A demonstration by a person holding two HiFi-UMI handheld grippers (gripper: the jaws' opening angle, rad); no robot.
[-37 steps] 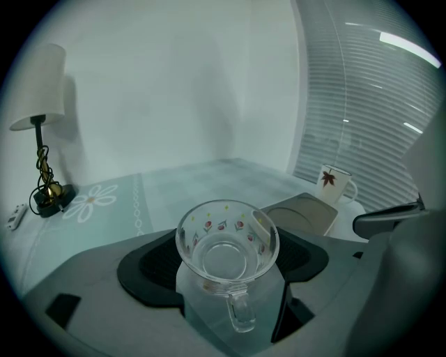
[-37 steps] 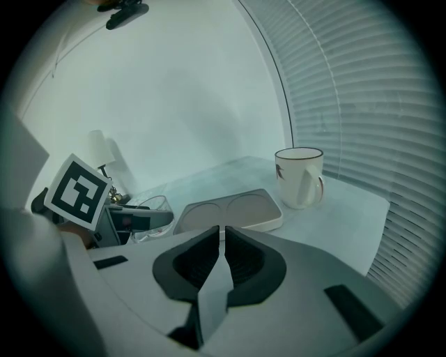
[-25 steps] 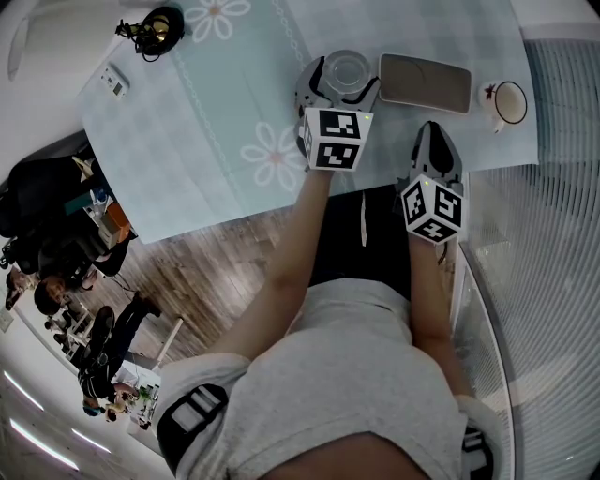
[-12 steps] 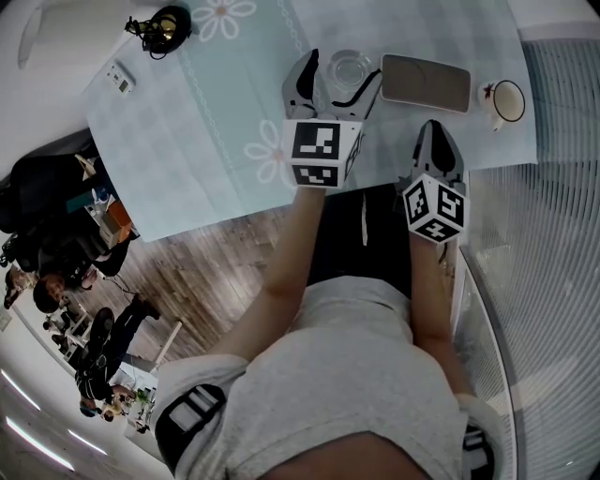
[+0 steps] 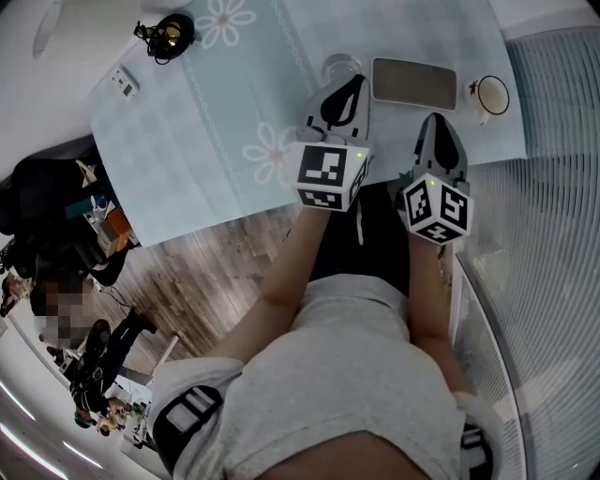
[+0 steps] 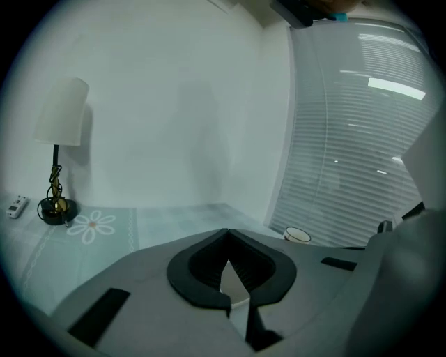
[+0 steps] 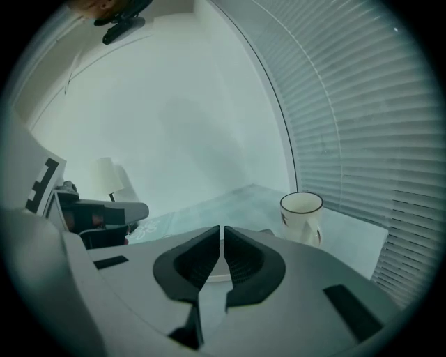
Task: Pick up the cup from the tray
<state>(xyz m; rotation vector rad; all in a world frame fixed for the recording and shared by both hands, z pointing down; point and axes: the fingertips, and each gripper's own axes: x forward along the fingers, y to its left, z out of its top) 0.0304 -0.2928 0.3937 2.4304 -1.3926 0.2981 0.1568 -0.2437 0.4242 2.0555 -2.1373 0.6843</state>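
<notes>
A clear glass cup [image 5: 339, 66] stands on the tablecloth just left of the grey rectangular tray [image 5: 412, 82]. The tray looks bare. My left gripper [image 5: 349, 86] hovers over the near side of the glass and partly hides it. Its jaws have just been closing and now meet with nothing between them [image 6: 226, 233]. My right gripper [image 5: 436, 122] is near the table's front edge, below the tray, shut and empty [image 7: 221, 230]. A white mug [image 5: 492, 94] stands right of the tray, ahead and right of the right gripper [image 7: 301, 209].
A pale blue tablecloth [image 5: 216, 112] with daisy prints covers the table. A black lamp base [image 5: 165, 28] and a small remote [image 5: 123, 82] sit at the far left. The lamp [image 6: 60, 139] stands by the white wall. Window blinds [image 5: 553, 187] run along the right.
The left gripper stood open around the glass cup. It has since lifted, drawn back toward me and shut empty. The glass stays on the table. The right gripper rose slightly.
</notes>
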